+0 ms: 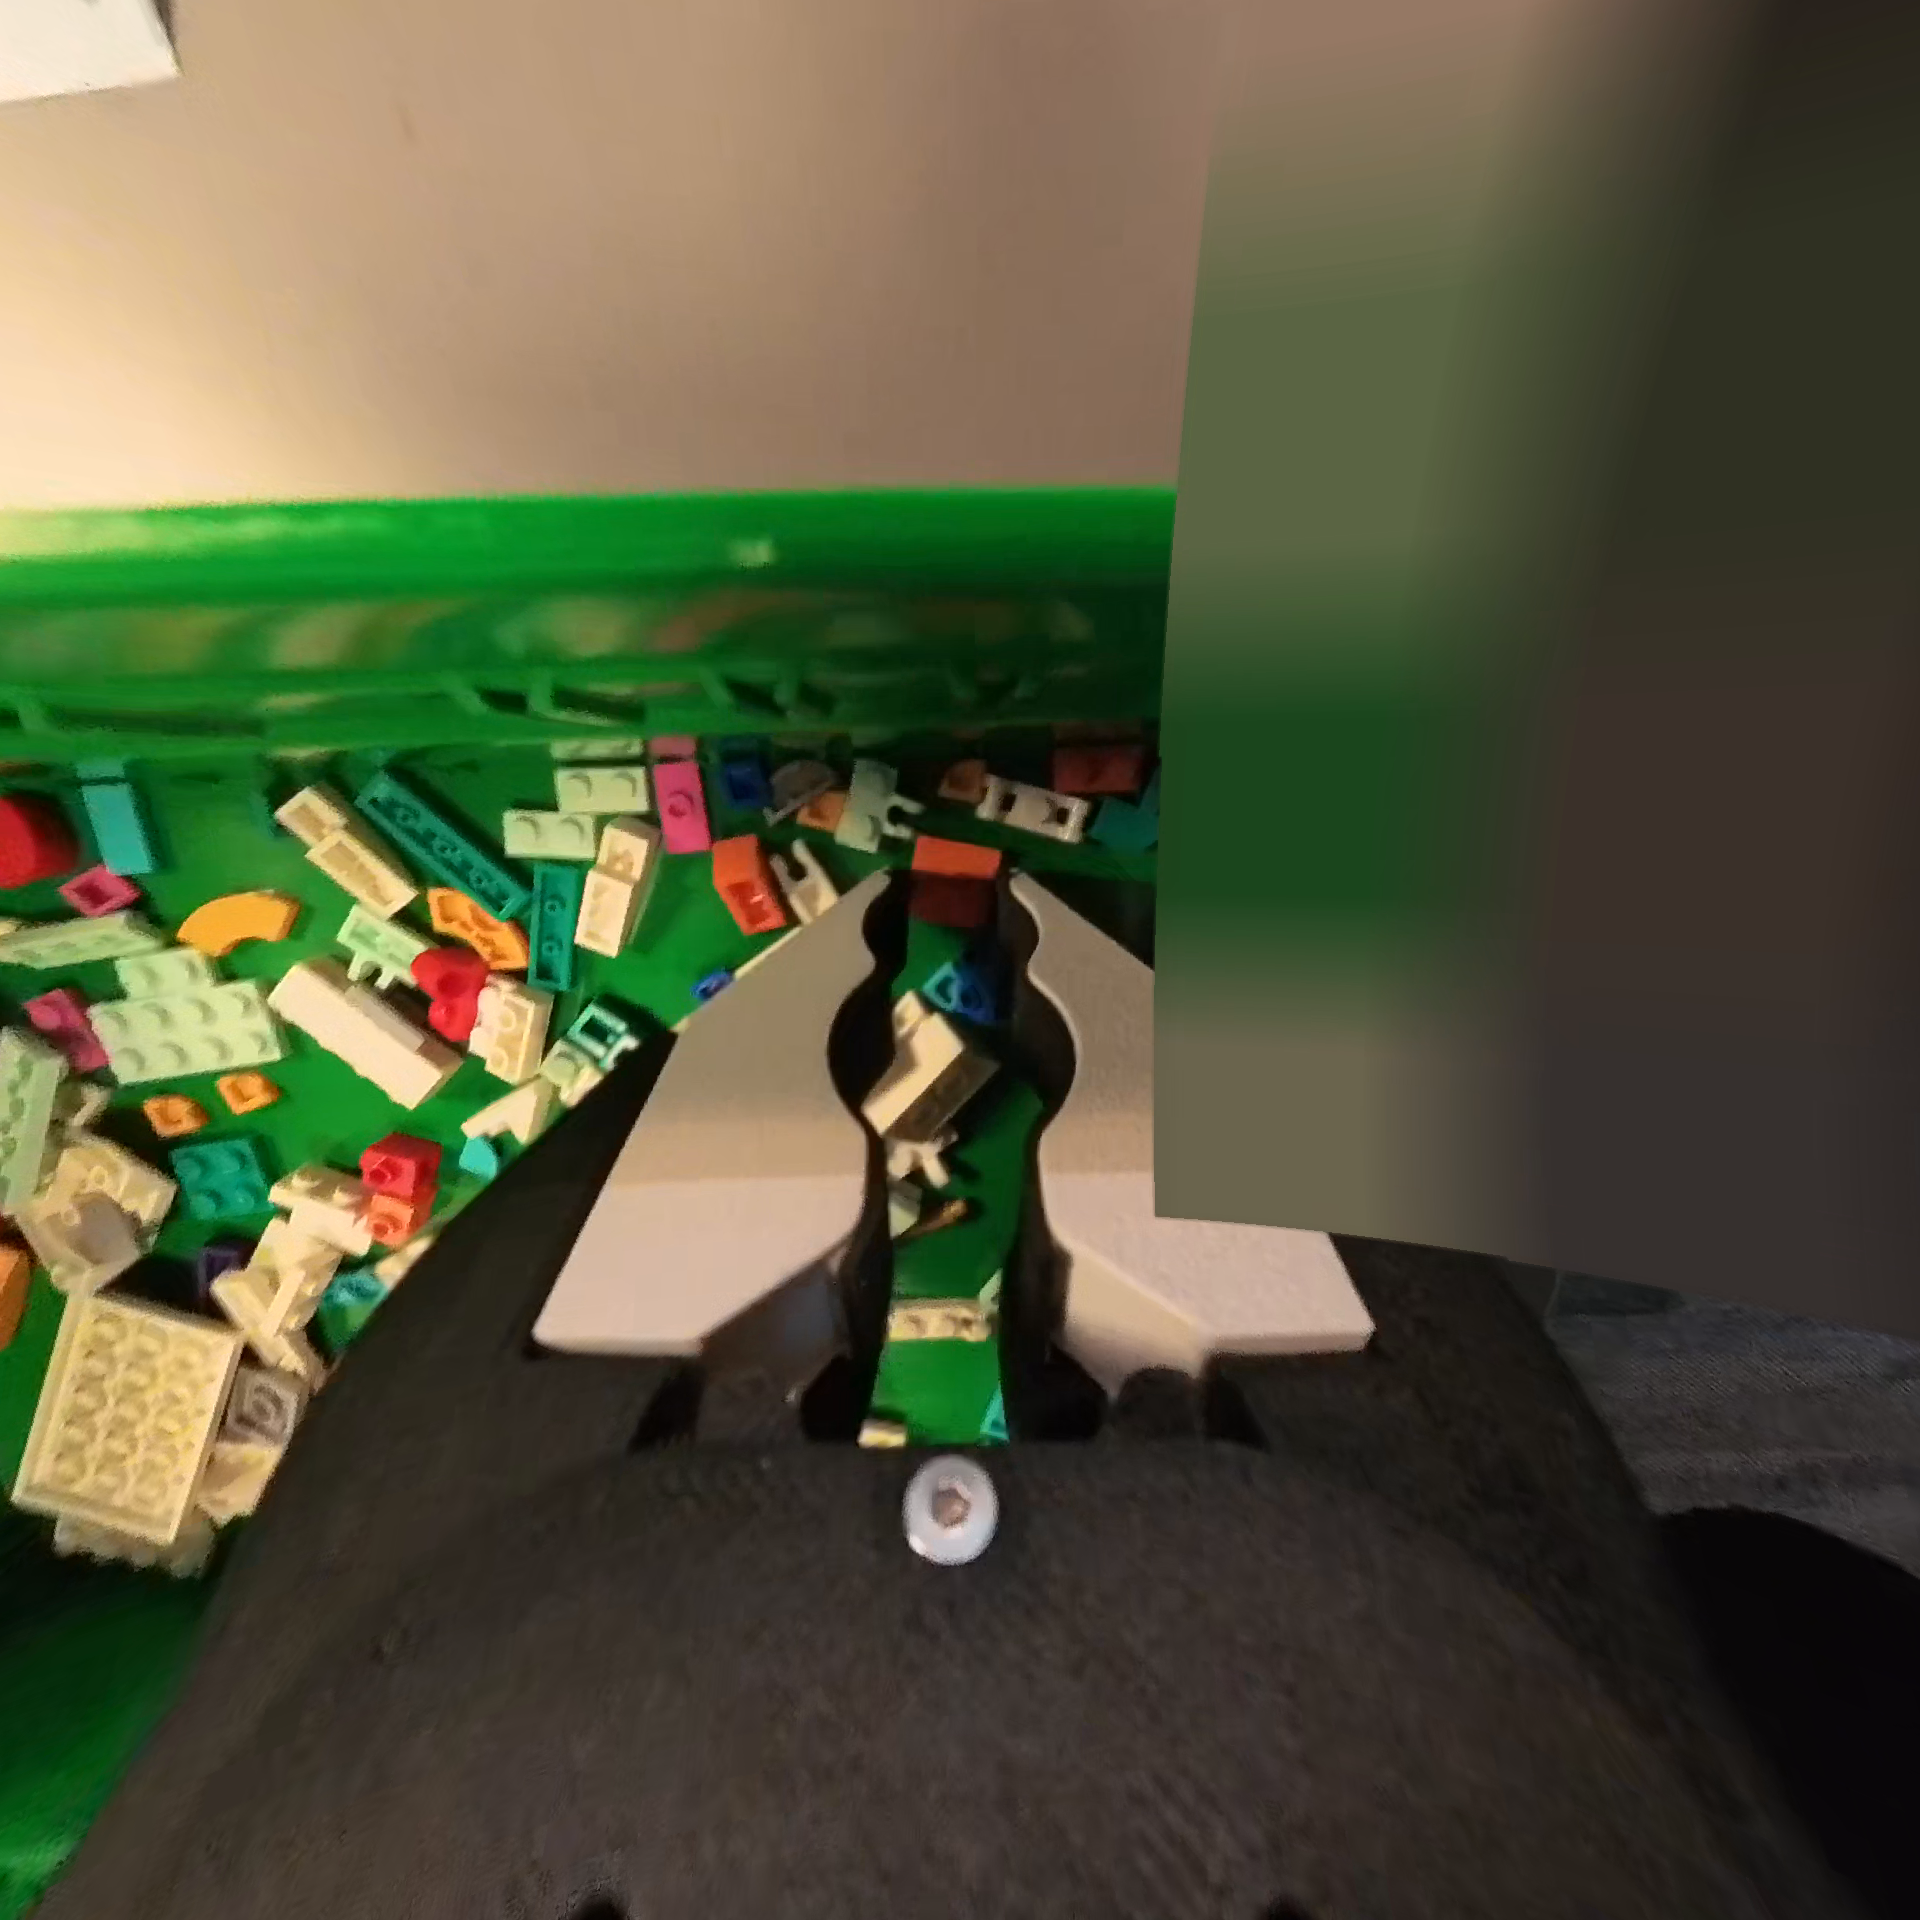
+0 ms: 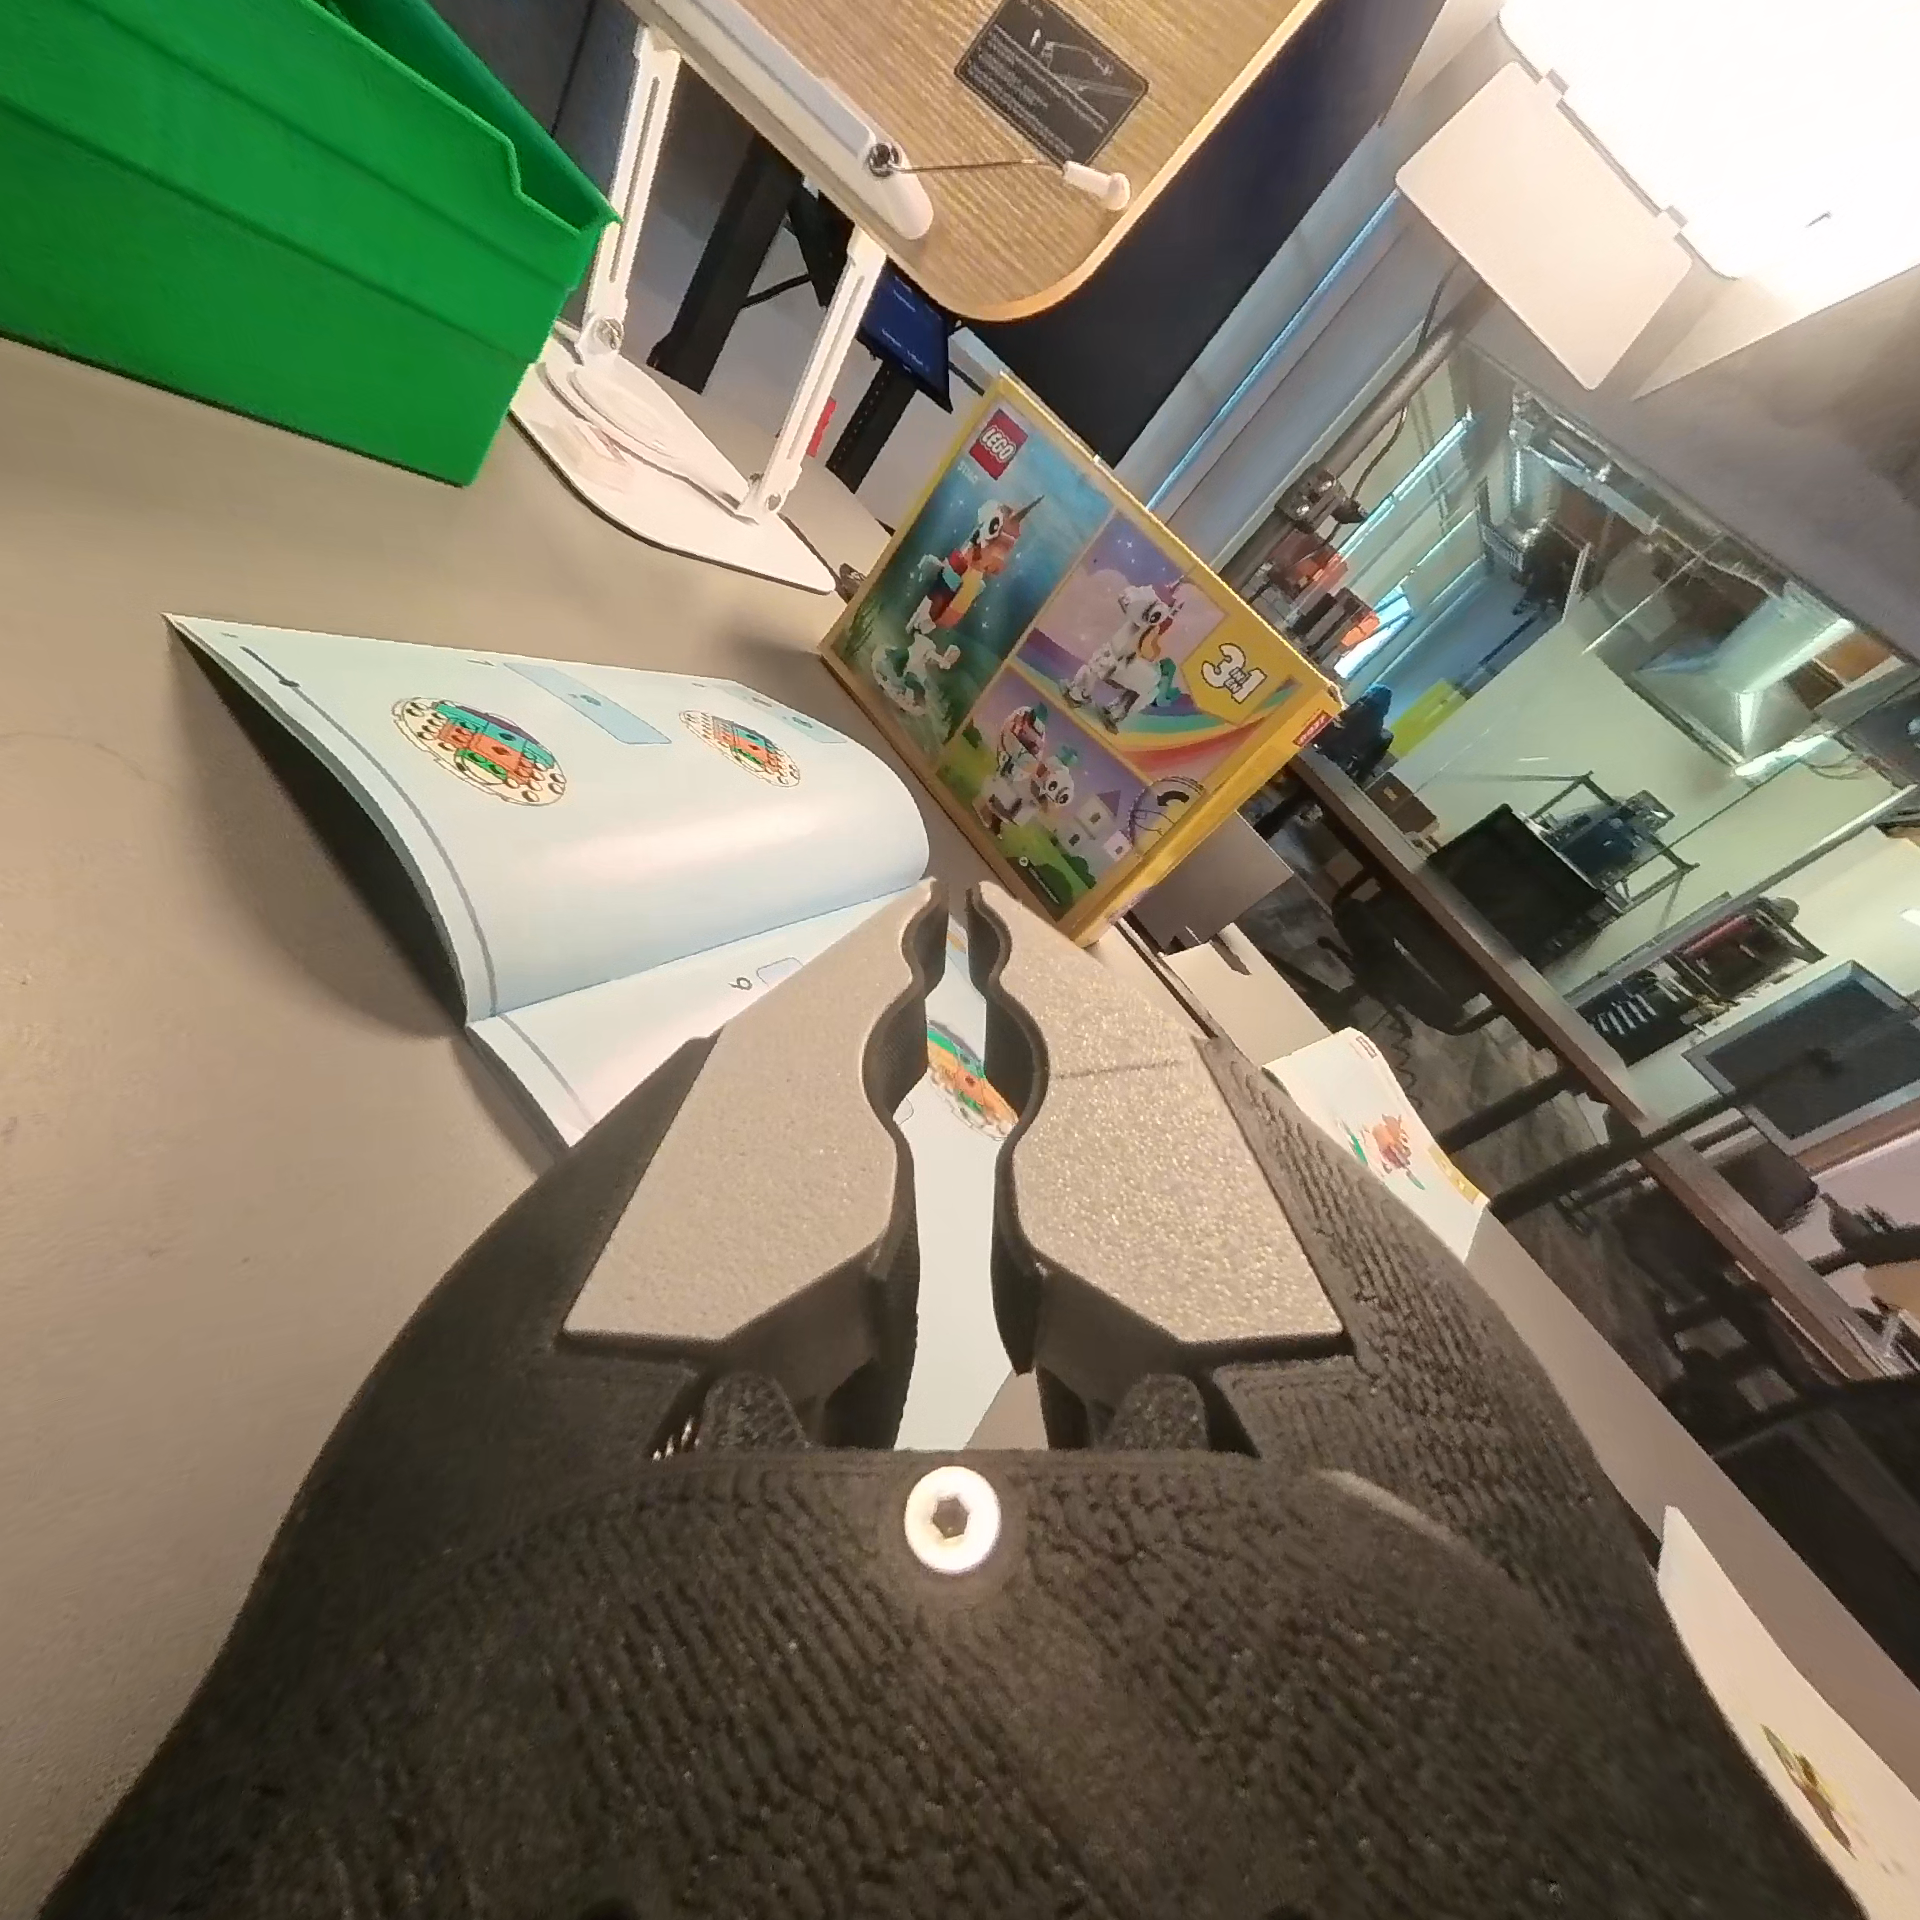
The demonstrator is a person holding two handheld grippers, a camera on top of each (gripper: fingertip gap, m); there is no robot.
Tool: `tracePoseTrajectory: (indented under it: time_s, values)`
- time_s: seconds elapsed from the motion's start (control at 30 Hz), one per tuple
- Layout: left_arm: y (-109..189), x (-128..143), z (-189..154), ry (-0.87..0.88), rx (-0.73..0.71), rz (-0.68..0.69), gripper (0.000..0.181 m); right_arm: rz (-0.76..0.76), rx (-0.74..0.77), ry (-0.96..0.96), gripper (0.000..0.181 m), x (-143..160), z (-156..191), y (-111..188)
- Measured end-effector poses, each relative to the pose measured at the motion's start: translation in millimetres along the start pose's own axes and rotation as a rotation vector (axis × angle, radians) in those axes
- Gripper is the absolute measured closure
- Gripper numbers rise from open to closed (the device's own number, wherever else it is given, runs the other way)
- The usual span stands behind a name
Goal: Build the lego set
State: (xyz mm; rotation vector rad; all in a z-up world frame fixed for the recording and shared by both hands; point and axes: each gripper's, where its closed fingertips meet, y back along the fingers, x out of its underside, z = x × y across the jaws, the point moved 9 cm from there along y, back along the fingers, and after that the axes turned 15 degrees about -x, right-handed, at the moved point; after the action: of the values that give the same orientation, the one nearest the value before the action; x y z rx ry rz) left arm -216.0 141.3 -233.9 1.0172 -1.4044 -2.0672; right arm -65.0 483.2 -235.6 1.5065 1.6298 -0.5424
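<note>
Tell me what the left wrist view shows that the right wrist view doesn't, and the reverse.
Left only: loose bricks piled inside the green bin, with the left gripper over them, nothing clamped.

Right only: the open instruction booklet, the set's box standing behind it, and the right gripper, nearly closed and empty.

Both: the green bin.
</note>
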Motion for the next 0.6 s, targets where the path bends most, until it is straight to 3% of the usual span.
tracePoseTrajectory:
  time_s: [0.03, 0.17, 0.3, 0.43, 0.6]
  values:
    - [2.6, 1.8, 1.5, 0.010, -0.029, 0.007, 0.166, -0.005, 0.004, 0.002, 0.180, -0.4, -0.1, 0.5]
    - [36.5, 3.9, 16.5, 0.116, -0.230, -0.027, 0.166, -0.031, 0.028, 0.003, 0.180, -2.5, -1.6, 3.4]
    - [86.5, -17.3, 33.5, 0.309, -0.550, -0.135, 0.166, -0.067, 0.041, -0.007, 0.180, -4.3, -3.1, 6.8]
    - [99.8, -62.1, 21.2, 0.417, -0.565, -0.275, 0.166, -0.111, 0.047, -0.037, 0.180, -5.4, -5.7, 10.8]
    - [73.5, -126.2, -5.9, 0.525, -0.519, -0.257, 0.166, -0.165, 0.052, -0.079, 0.180, -5.9, -9.7, 15.2]
